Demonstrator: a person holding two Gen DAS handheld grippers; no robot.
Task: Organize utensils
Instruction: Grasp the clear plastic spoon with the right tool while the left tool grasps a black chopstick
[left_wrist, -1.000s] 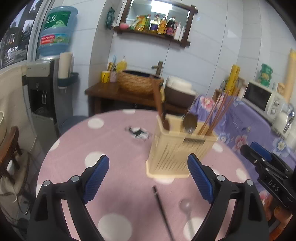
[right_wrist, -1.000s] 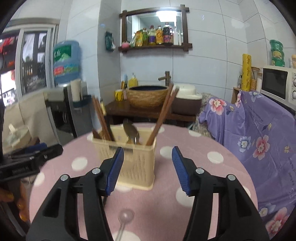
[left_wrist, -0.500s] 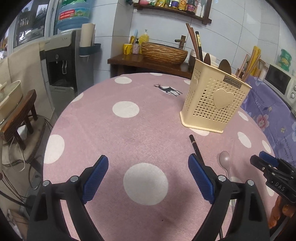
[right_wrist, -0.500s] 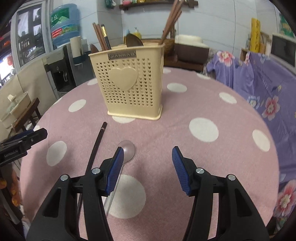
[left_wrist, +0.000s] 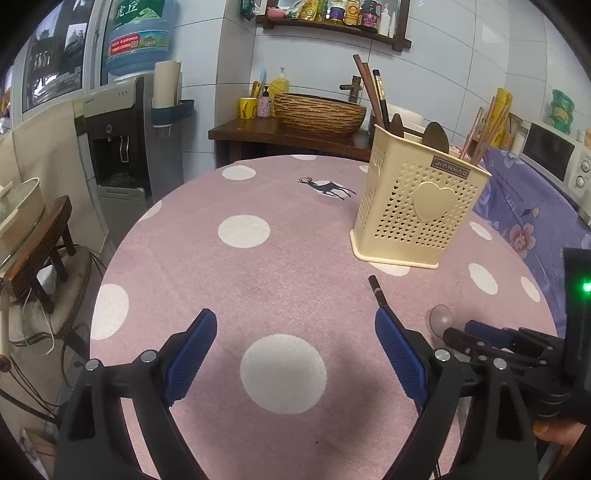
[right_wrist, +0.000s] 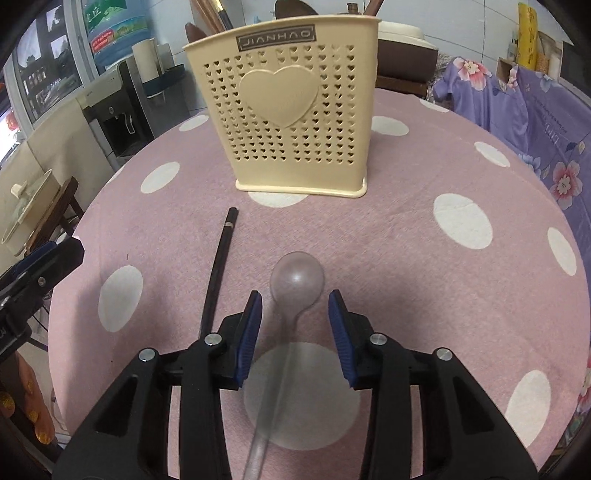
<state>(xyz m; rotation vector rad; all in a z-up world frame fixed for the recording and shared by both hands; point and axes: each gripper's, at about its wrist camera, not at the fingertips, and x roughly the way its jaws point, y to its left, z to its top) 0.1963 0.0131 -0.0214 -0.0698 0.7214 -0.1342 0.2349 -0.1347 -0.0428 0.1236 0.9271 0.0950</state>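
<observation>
A clear plastic spoon lies on the pink polka-dot tablecloth, bowl pointing toward a cream perforated utensil holder. My right gripper hovers low over the spoon's neck; its jaws are closing with the neck between them, and the blue pads stand clear of it on both sides. A black chopstick lies just left of the spoon. In the left wrist view my left gripper stands wide open over bare cloth, with the chopstick tip, spoon bowl and holder to its right.
The holder keeps several chopsticks and spoons upright. Behind the round table are a wooden counter with a woven basket, a water dispenser, a microwave and a purple flowered cover. A wooden stool stands left.
Both grippers dropped toward the table and tilted down. The right one came in over the clear spoon, which now lies between its narrowing jaws. The left one stayed wide open.
</observation>
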